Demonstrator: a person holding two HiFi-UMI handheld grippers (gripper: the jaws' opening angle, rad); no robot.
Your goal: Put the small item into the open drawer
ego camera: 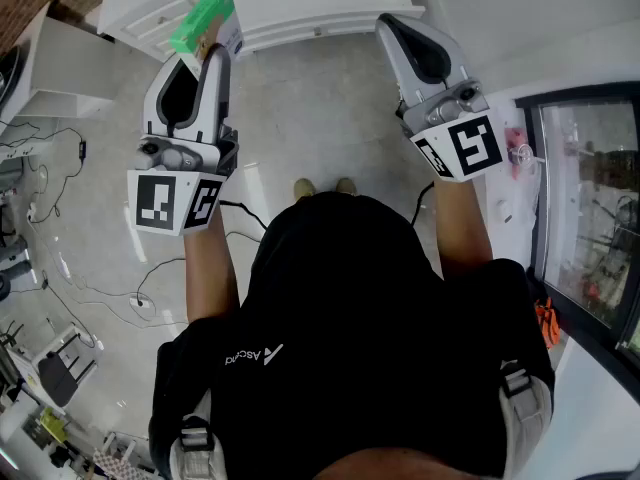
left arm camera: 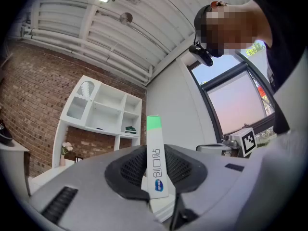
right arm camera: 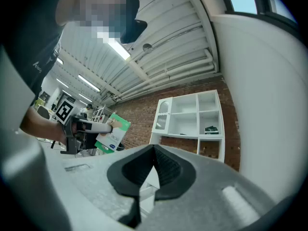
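Note:
The small item is a flat white box with a green end [ego camera: 203, 16]. My left gripper [ego camera: 207, 50] is shut on it, and the green end sticks out past the jaws. In the left gripper view the box [left arm camera: 156, 162] stands edge-on between the two dark pads. The right gripper view shows the same box [right arm camera: 111, 133] from the side. My right gripper [ego camera: 386, 24] is shut with nothing between its fingers [right arm camera: 166, 170]. Both grippers are raised in front of a white cabinet [ego camera: 300, 8]. Its panelled part [ego camera: 140, 13] lies beside the box. I cannot make out the drawer's opening.
A white shelf unit [left arm camera: 101, 109] hangs on the brick wall ahead. Black cables [ego camera: 60, 148] trail over the pale floor at the left. A dark-framed glass window [ego camera: 590, 218] runs along the right. The person's feet [ego camera: 322, 186] are on the floor between the grippers.

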